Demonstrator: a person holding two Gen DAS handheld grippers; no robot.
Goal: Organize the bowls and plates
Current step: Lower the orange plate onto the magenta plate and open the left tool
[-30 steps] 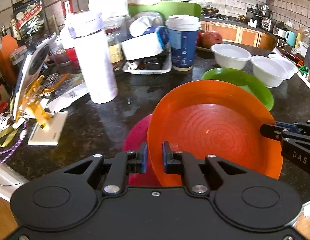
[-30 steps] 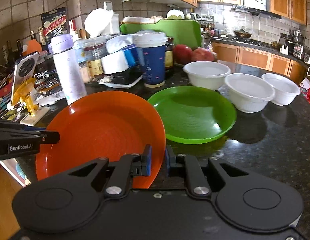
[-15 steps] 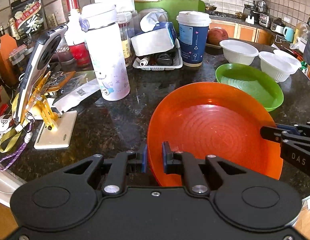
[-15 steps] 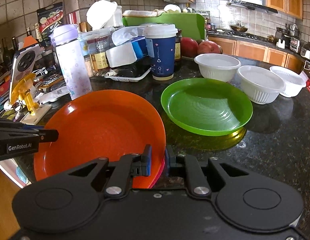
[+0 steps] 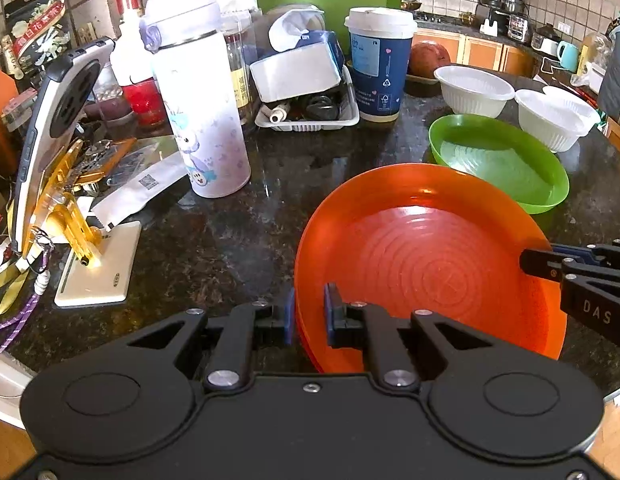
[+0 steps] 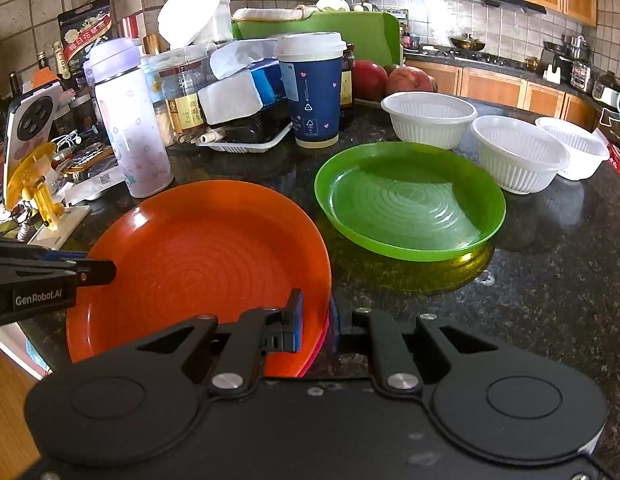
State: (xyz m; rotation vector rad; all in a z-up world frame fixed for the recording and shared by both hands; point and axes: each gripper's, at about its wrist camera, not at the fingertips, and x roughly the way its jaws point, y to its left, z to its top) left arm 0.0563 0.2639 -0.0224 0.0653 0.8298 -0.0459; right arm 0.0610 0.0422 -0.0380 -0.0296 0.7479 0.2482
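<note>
Both grippers clamp the orange plate (image 5: pixel 426 264) by opposite rims, left gripper (image 5: pixel 309 312) at nine o'clock, right gripper (image 6: pixel 315 322) at three, keeping it level over a pink plate (image 6: pixel 319 343) on the tabletop (image 6: pixel 550 280).

The orange plate (image 6: pixel 198 264) is sitting nearly flat on a red plate (image 6: pixel 319 340) whose rim is peeking out beneath. The green plate (image 6: pixel 410 200) is lying empty on the dark worktop (image 6: pixel 550 272) just beyond. Three white ribbed bowls (image 6: pixel 430 118) are standing upright in a row behind it.
</note>
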